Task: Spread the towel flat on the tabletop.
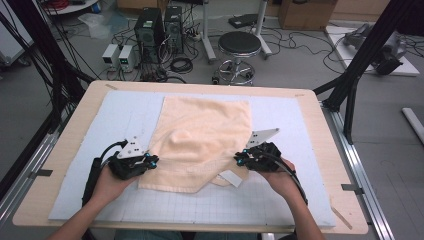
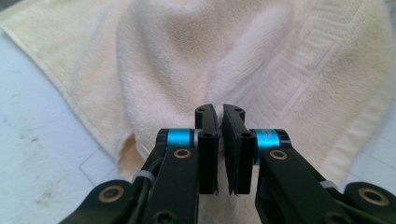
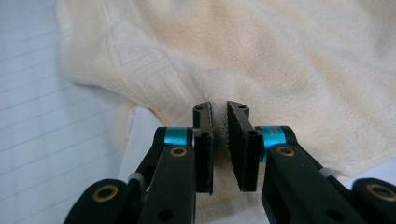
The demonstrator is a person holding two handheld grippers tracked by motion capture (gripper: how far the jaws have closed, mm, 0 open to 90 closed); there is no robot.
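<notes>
A cream towel lies rumpled on the mat, near edge lifted.

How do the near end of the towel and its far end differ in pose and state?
The towel's near end is bunched and lifted into folds, while the far end lies flat on the mat. The near end is pinched by the left gripper and the right gripper; the far end is untouched. Both ends are the same pale cream terry cloth.
</notes>
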